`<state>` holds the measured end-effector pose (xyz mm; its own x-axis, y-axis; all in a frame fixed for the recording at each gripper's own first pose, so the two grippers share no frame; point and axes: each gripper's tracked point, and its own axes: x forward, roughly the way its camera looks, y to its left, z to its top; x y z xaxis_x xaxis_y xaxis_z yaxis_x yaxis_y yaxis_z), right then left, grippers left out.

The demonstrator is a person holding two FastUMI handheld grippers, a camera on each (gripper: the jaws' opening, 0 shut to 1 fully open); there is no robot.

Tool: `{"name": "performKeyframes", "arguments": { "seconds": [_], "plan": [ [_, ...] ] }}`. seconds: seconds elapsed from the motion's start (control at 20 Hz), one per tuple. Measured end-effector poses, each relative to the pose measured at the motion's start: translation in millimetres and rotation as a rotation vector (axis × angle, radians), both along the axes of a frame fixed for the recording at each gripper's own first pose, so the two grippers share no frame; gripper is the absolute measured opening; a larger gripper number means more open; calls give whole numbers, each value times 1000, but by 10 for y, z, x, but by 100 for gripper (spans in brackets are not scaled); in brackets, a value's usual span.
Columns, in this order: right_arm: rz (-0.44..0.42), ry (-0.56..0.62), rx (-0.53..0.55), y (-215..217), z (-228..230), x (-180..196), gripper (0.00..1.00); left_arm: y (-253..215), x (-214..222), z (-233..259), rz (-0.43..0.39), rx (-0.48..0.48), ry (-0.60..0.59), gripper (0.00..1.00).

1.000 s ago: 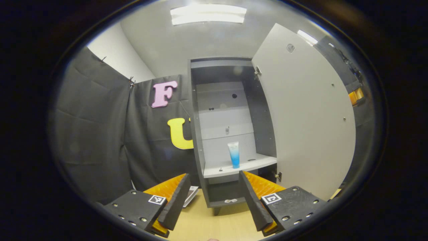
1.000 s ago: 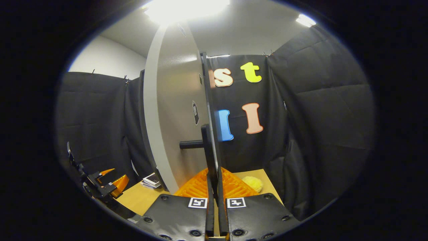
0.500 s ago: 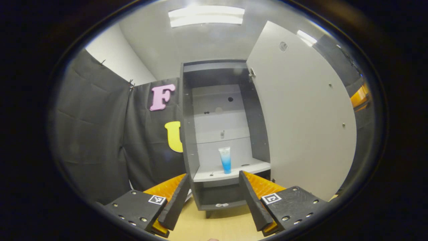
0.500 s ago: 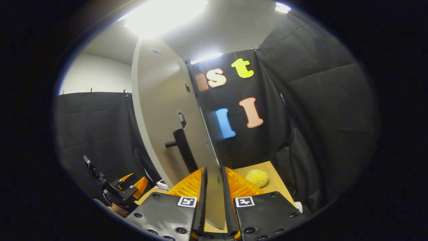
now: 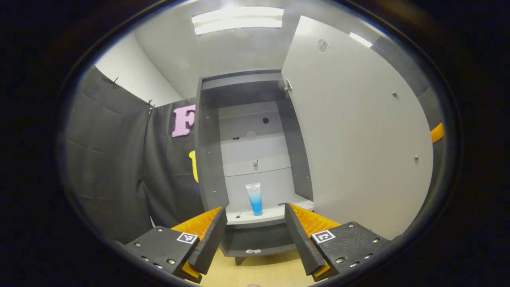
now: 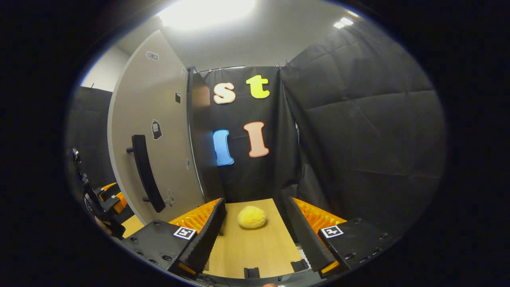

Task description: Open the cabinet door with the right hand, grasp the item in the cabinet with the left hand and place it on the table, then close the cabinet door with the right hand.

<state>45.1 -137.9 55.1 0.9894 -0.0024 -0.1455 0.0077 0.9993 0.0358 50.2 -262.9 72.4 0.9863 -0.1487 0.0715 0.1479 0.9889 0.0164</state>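
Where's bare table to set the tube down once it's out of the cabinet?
Right gripper view: the wooden table is bare between the yellow ball and the near edge, ahead of the right gripper. Left gripper view: a bare strip lies below the cabinet. The tube stands alone on its shelf, door open.

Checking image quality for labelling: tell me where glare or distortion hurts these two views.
Left gripper view: ceiling light bright but contained, tube sharp, open cabinet door bowed by fisheye. Right gripper view: ceiling light blown out, door handle curved, yellow ball clear.
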Motion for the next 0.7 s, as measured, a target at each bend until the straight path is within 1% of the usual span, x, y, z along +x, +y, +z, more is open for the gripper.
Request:
{"name": "performKeyframes", "arguments": {
  "seconds": [0.1, 0.2, 0.3, 0.4, 0.7],
  "plan": [
    [-26, 4, -30, -44, -54, 103, 98, -25, 188, 40, 1, -15, -7, 88],
    [-57, 20, -79, -62, -56, 356, 98, -11, 414, 108, 12, -28, -19, 88],
    [-93, 15, -110, -101, -53, 460, 98, -17, 677, 102, 10, -35, -10, 88],
    [-97, 16, -102, -40, -50, 530, 98, -28, 948, 109, 0, -51, -11, 88],
    [-174, 44, -58, -103, -120, 785, 98, -65, 1557, 22, -41, -64, 0, 88]
  ]
}}
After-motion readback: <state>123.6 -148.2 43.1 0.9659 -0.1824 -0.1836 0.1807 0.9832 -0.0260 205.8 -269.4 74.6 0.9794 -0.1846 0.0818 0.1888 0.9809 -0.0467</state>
